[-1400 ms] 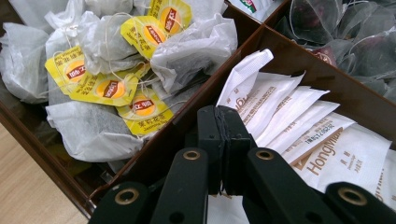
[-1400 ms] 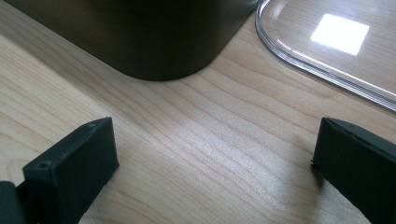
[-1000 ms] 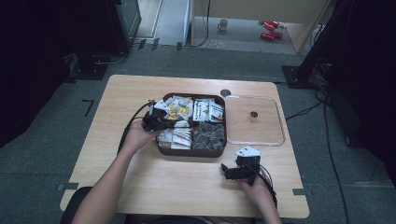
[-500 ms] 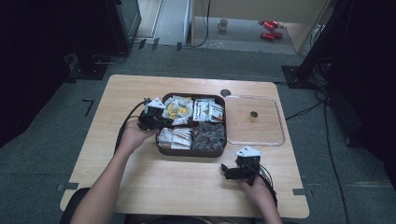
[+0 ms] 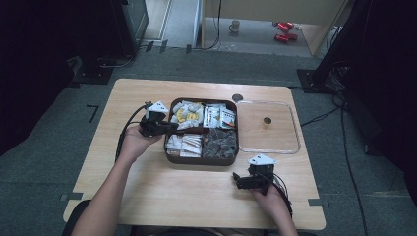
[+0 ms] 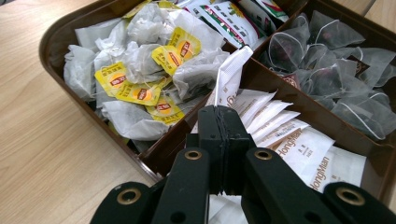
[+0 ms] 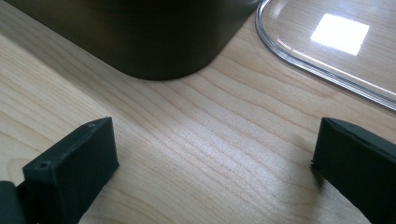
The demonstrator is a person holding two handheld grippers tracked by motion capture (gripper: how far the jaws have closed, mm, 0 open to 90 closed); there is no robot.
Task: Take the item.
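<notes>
We see the left gripper [image 5: 168, 127] held at the left edge of the brown tray [image 5: 169, 156], its jaws pressed together around the end of a white paper sachet [image 6: 229, 77]. In the left gripper view, that sachet stands up from between the jaw tips and leans over the divider between two compartments — the one with the yellow-tagged tea bags [image 6: 140, 70] to its left and the one with the flat white sachets [image 6: 299, 144] to its right. The sachet's lower end is hidden behind the jaws, so we cannot tell whether it is clear of the pile.

The tray sits in the middle of the wooden table [image 5: 196, 196] and has four compartments. The far pair holds the yellow-tagged bags and a set of printed packets [image 5: 220, 116]; the near pair holds the white sachets and dark mesh pyramid bags [image 5: 220, 142].

The right gripper [image 5: 237, 181] rests on the table near the tray's near right corner, well apart from the left one. In the right gripper view, its jaws stand wide apart with bare wood between them — nothing is gripped. Ahead of them we see the tray's dark rounded corner and the edge of the clear lid [image 7: 327, 70], which lies flat on the table just to the right of the tray.
</notes>
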